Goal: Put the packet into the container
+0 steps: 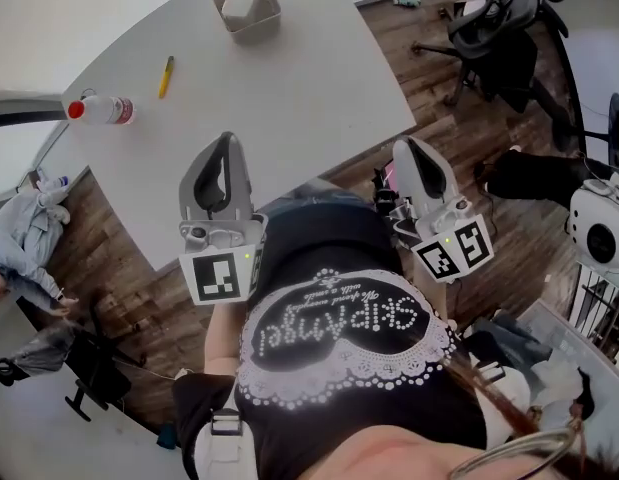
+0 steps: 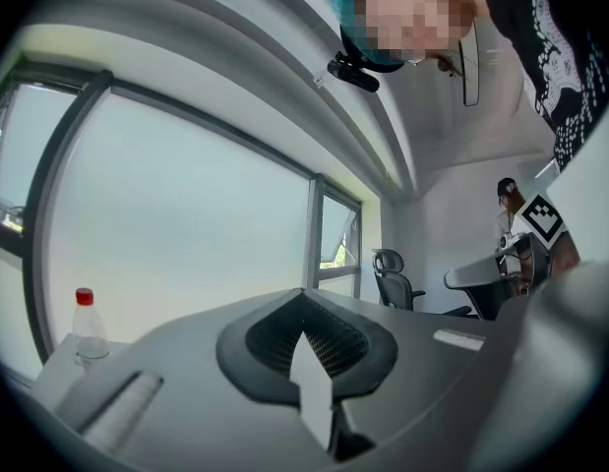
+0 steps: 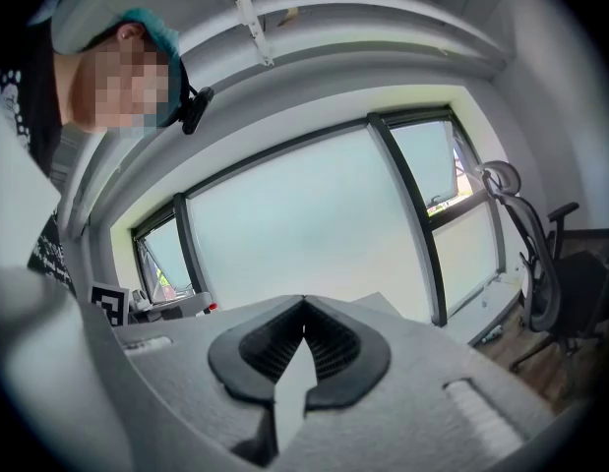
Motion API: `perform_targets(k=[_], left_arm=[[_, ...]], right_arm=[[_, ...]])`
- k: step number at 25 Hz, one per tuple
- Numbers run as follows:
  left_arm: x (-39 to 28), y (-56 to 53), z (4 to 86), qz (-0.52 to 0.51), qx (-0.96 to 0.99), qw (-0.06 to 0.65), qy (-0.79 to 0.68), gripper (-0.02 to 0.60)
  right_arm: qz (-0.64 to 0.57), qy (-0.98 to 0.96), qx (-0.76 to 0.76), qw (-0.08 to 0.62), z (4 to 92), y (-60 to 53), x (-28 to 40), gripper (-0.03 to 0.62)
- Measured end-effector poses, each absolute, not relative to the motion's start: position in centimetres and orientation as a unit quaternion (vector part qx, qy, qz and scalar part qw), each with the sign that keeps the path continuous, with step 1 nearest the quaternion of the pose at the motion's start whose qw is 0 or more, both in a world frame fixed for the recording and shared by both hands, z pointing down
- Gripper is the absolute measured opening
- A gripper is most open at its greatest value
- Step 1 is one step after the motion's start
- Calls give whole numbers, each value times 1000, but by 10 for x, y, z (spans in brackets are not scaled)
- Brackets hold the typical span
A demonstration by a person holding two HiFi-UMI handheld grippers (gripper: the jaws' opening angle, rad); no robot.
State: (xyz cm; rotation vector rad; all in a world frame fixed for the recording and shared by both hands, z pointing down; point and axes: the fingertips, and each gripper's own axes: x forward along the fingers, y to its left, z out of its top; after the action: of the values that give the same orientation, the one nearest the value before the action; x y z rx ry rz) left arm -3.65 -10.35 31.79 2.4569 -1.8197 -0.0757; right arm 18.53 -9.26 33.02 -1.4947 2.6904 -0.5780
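Grey tabletop (image 1: 289, 88): white packet (image 1: 239, 0) in container (image 1: 253, 30) at far edge; left gripper (image 1: 229, 142), right gripper (image 1: 407, 148) by near edge, jaws pressed together.

A white table (image 1: 289, 98) spans nine to twelve o'clock in the head view, over dark wood-plank floor (image 1: 444, 128), with a black office chair (image 1: 504, 28) at one o'clock and wide windows (image 2: 186, 224) giving pale daylight.
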Motion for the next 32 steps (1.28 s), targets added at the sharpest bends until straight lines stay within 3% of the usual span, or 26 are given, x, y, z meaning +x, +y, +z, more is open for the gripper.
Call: perform_targets(k=[32], left_arm=[[-26, -102, 335, -17, 809, 79, -582, -6]], right_arm=[[-190, 862, -469, -37, 337, -84, 180, -2]])
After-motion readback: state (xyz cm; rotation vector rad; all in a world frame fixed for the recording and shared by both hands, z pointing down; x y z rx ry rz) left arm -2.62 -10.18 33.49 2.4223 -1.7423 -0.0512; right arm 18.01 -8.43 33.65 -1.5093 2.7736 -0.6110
